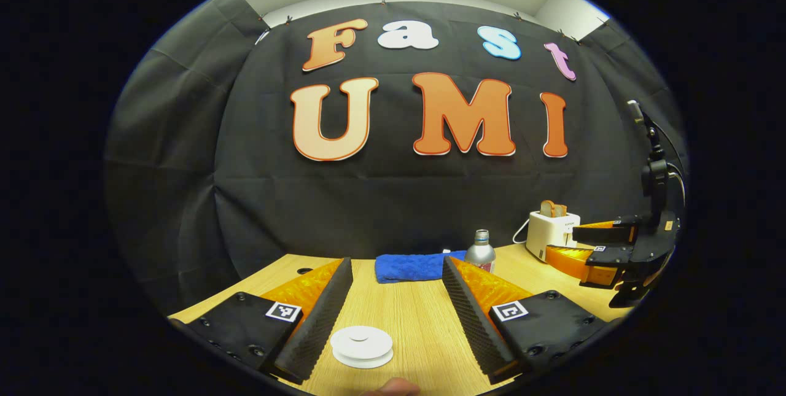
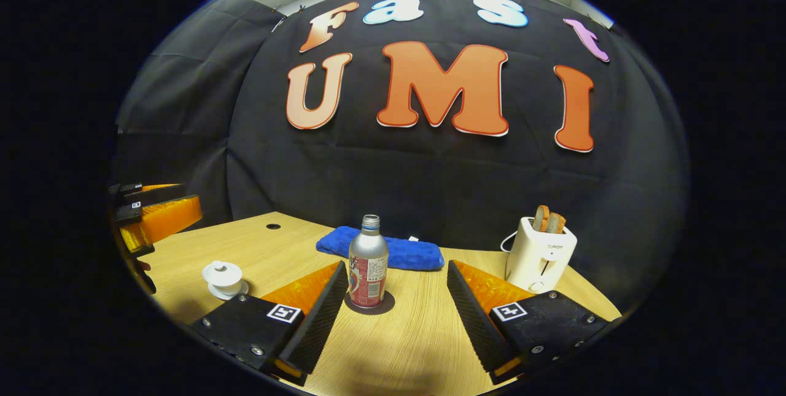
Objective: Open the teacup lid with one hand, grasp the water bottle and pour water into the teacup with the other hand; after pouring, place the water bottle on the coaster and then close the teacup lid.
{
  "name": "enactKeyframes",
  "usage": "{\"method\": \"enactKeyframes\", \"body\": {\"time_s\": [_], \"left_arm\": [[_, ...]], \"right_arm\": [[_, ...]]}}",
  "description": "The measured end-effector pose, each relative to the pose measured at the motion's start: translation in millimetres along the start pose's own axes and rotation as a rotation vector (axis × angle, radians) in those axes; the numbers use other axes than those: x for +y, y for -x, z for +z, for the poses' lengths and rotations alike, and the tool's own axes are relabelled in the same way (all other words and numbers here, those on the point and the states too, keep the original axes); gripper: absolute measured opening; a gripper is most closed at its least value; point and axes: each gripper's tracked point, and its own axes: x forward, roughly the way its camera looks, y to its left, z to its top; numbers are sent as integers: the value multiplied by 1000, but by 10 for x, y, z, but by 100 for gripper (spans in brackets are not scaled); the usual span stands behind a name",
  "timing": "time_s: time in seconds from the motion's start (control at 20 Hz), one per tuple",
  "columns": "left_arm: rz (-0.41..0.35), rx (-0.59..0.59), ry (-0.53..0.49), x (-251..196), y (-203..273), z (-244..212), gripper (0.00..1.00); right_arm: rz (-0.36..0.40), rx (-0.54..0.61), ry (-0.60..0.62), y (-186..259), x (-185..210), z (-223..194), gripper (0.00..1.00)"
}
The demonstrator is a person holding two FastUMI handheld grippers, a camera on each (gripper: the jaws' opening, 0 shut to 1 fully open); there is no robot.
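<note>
In the left gripper view the white teacup [image 1: 362,345], lid on, sits low between the bases of the fingers of my open left gripper [image 1: 396,262], touching neither. The silver water bottle [image 1: 480,252] peeks out behind its right finger. In the right gripper view that bottle [image 2: 368,270], red-labelled, stands upright on a dark round coaster [image 2: 370,308], just ahead of my open right gripper [image 2: 397,267] and nearer its left finger. The teacup [image 2: 223,276] rests on its saucer at the left, under the left gripper [image 2: 191,197]. My right gripper [image 1: 570,245] hovers at the right, jaws apart.
A folded blue towel [image 2: 381,252] lies at the back of the wooden table [image 2: 417,334]. A white toaster [image 2: 540,255] holding bread slices stands at the back right, its cord trailing behind. A small round hole [image 2: 273,226] marks the tabletop at the back left.
</note>
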Motion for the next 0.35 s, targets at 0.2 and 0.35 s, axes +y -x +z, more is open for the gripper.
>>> {"method": "enactKeyframes", "body": {"time_s": [0.2, 0.35], "left_arm": [[10, -52, -18, -59, 159, 228, 100], [15, -70, -47, -74, 206, 340, 100]], "right_arm": [[-11, -44, -15, 257, -4, 162, 97], [-64, -60, -12, 399, -93, 258, 97]]}}
